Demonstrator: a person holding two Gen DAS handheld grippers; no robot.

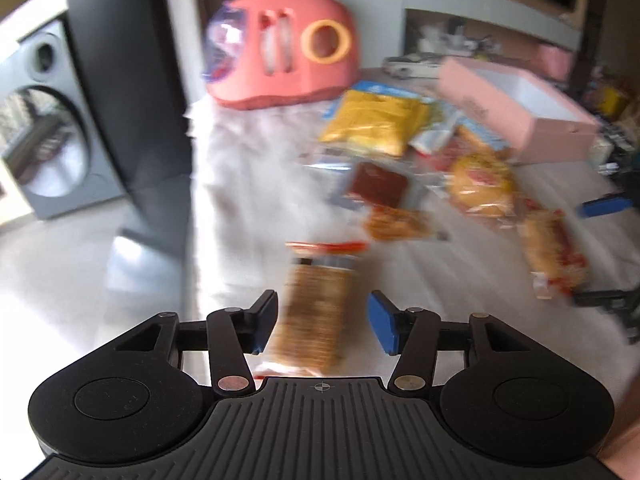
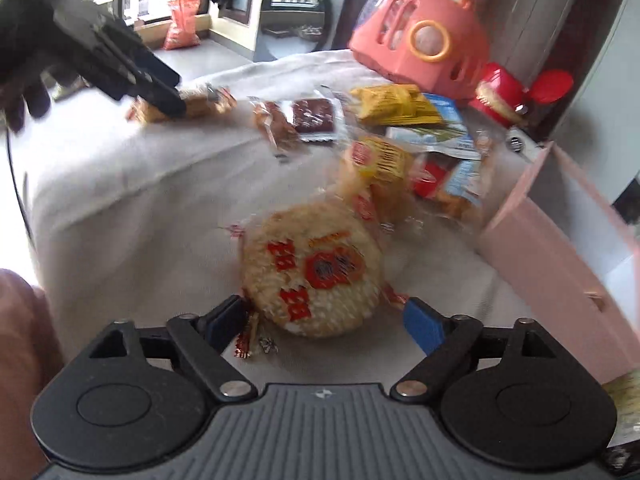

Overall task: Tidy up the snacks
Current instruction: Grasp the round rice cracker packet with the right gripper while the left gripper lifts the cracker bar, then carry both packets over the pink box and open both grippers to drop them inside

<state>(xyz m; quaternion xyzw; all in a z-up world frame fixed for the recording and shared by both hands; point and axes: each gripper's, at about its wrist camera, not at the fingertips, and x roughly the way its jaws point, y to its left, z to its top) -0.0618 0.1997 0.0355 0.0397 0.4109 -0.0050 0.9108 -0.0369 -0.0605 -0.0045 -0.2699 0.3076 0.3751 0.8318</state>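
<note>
Left tool [image 1: 322, 322] apart, cracker sleeve [image 1: 316, 308] lying between its pads, unpinched. Right tool [image 2: 325, 318] apart around the round rice cracker [image 2: 312, 270] on the surface [image 2: 120, 208] (pink box [image 2: 560, 264] just beside). Risk: slippery wrappers squirting free, crackers crushed if clamped hard.

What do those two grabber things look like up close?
Each is black plastic with a ribbed grey base, two round discs and hinged arms with silver pins. The left gripper and right gripper both have fingers with blue pads. A tiny crosshair mark sits on each base.
</note>
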